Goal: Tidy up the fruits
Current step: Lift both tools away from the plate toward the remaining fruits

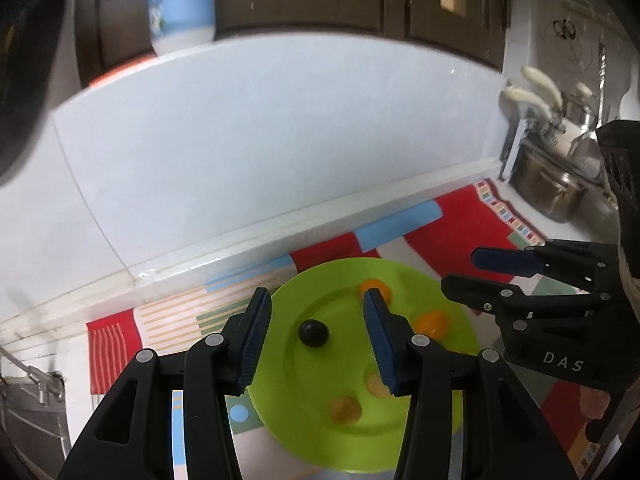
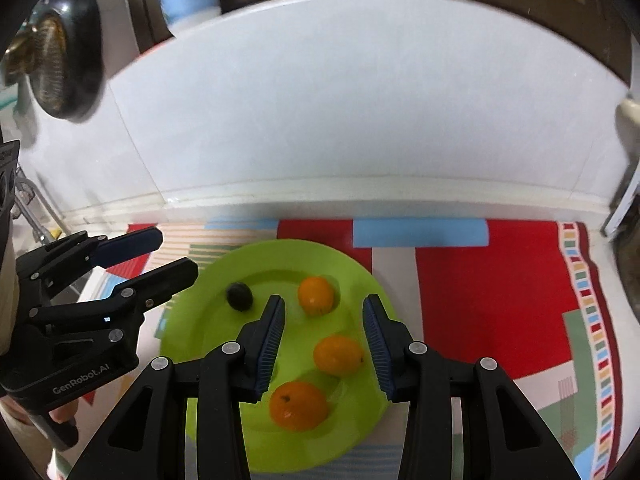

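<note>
You hold both grippers over a green plate (image 2: 208, 280). The plate sits on a bright mat (image 2: 492, 280) with red, blue and striped patches, and the mat lies on a white counter next to a white tiled wall (image 2: 340, 120). The plate is on the left half of the mat, closer to its front edge than to the wall.

Your left gripper (image 1: 316, 336) has its fingers apart, and nothing is between them. Under it, a small dark fruit (image 1: 313, 333) lies on the plate, on the left side. The fingers do not touch it.

Your right gripper (image 2: 323, 344) also has its fingers apart, and it holds nothing. Below the gap is an orange fruit (image 2: 338, 354) near the middle of the plate. Another orange fruit (image 2: 316, 295) lies farther back, toward the wall. A third, bigger orange fruit (image 2: 298, 405) lies near the front edge of the plate. The three orange fruits are apart from each other, and the dark fruit lies alone on the left.

In the left camera the fruits near the front edge look blurry and pale.

A shiny metal pot (image 1: 548, 184) stands past the right edge of the mat, by the wall.
</note>
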`<state>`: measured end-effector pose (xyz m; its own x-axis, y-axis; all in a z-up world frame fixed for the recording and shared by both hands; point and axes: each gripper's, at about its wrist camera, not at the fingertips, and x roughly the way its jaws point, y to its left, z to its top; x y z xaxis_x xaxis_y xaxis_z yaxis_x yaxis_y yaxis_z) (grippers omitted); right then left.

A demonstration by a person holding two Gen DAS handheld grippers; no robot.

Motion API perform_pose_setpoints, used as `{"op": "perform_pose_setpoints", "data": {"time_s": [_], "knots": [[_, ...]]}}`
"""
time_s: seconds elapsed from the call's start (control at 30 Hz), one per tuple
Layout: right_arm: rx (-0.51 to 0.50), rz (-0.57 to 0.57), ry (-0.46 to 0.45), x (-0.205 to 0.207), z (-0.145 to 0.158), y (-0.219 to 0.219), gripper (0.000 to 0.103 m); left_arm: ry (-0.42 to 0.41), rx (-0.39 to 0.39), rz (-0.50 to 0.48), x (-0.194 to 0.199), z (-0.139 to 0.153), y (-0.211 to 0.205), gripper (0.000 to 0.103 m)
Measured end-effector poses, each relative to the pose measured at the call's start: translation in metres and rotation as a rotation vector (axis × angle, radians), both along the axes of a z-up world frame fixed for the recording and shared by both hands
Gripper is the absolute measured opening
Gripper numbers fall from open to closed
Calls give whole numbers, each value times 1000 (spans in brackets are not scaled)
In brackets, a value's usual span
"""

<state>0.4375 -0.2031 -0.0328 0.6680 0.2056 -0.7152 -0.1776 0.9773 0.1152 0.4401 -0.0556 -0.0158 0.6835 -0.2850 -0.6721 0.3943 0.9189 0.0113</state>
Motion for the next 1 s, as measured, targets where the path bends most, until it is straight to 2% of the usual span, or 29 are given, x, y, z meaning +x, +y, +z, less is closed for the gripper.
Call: {"op": "perform_pose_setpoints", "data": {"time_s": [0.33, 0.47, 0.6, 0.7, 0.83, 1.0], "knots": [[8, -14, -93, -56, 40, 2, 42, -83, -36, 15, -56, 41, 12, 54], [4, -30, -138, -84, 53, 4, 54, -120, -48, 29, -82, 55, 18, 58], [-6, -31, -178, -112, 65, 9, 55, -137, -66, 40, -107, 64, 26, 61], [-15, -42, -204, -133, 71, 13, 62, -149, -73, 50, -126, 70, 31, 63], [-31, -57, -230, -156, 77, 17, 62, -165, -70, 71, -149, 73, 36, 66], [-38, -72, -242, -182, 78, 20, 67, -164, -82, 100, -177, 72, 45, 69]]}}
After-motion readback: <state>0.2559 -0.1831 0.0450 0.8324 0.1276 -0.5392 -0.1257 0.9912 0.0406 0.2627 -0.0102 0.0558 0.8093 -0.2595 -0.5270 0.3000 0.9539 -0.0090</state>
